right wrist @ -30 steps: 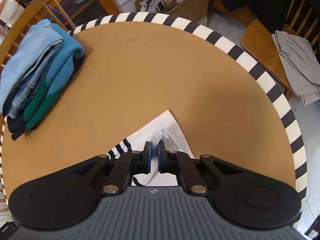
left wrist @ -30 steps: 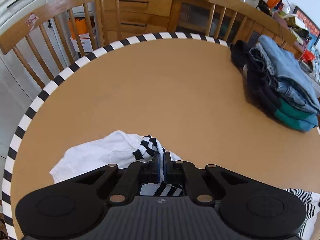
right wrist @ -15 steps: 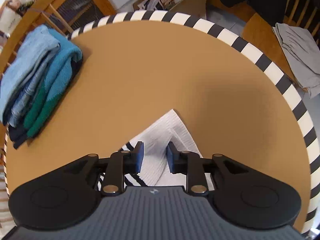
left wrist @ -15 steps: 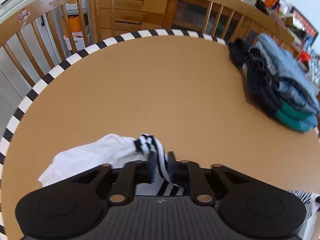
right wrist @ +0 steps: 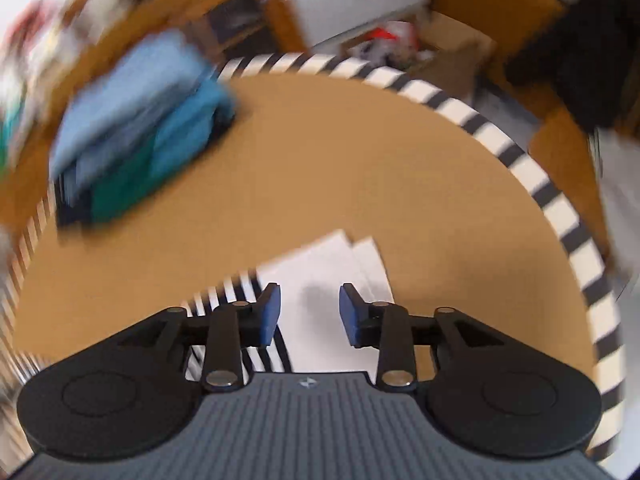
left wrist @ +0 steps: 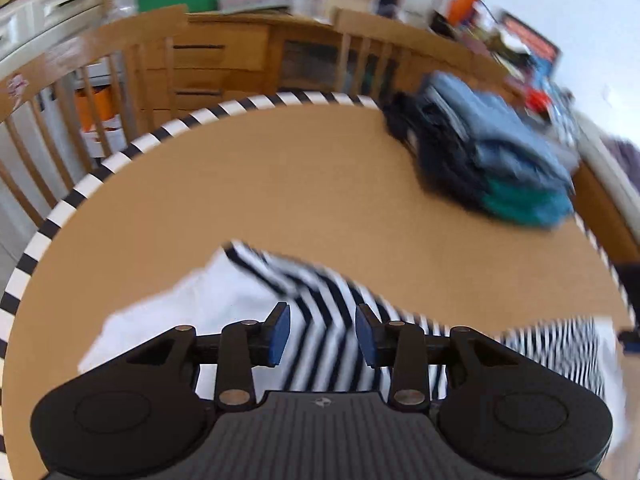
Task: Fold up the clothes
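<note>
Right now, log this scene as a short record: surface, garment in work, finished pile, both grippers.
surface: round brown table with a black-and-white striped rim
garment in work: white top with black stripes, lying on the table near both grippers
finished pile: folded stack of blue, teal and dark clothes at the far edge
left gripper: open, jaws apart over the striped part, holding nothing
right gripper: open, jaws apart over the white part, holding nothing
image quality: both views motion-blurred

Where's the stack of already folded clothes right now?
The folded stack sits at the table's far edge: upper right in the left wrist view, upper left in the right wrist view, well clear of the striped garment.
</note>
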The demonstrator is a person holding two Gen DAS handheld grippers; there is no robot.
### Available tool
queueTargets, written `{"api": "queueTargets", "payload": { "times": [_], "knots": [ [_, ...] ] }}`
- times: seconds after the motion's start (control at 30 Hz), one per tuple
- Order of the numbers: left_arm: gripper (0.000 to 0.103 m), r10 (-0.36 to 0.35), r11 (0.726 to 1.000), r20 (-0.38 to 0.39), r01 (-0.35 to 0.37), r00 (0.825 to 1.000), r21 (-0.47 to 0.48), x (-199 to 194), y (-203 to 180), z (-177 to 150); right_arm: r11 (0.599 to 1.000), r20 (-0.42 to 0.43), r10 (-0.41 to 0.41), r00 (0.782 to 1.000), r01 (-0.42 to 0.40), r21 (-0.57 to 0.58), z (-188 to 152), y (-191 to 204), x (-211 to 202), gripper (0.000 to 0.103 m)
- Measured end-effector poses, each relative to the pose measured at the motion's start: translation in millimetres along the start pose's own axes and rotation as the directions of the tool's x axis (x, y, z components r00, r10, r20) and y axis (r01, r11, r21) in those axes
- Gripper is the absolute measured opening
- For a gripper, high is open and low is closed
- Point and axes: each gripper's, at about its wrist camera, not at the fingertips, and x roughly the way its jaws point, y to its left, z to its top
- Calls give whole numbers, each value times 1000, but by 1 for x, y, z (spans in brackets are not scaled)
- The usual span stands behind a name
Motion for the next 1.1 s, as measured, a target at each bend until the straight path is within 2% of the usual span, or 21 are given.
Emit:
{"api": "queueTargets", "payload": {
  "times": [0.2,0.3,0.47,0.67,0.83,0.97,1.1],
  "knots": [
    [38,-12,997,-60,17,998,80,2,-13,-41,980,10,-40,999,41,-195,-24,30,2,33],
    [37,-8,997,-73,13,997,71,4,-10,-52,955,18,-59,998,62,-290,-35,45,3,33],
    [37,-6,995,-64,12,998,95,3,-9,-55,953,29,-49,998,56,-298,-50,49,-1,34],
    [37,3,997,-60,1,998,72,-2,-12,-55,947,62,-29,998,48,-316,-68,58,-15,35],
    [39,-33,997,8,33,999,67,-31,-23,-69,942,90,-12,996,42,-332,-83,65,-27,41],
    [39,-39,997,20,38,999,67,-39,-32,-89,919,114,27,993,21,-395,-108,80,-36,46],
    [39,-30,999,-17,31,999,42,-30,-33,-109,884,127,42,991,22,-466,-136,96,-37,46]
  ]
}}
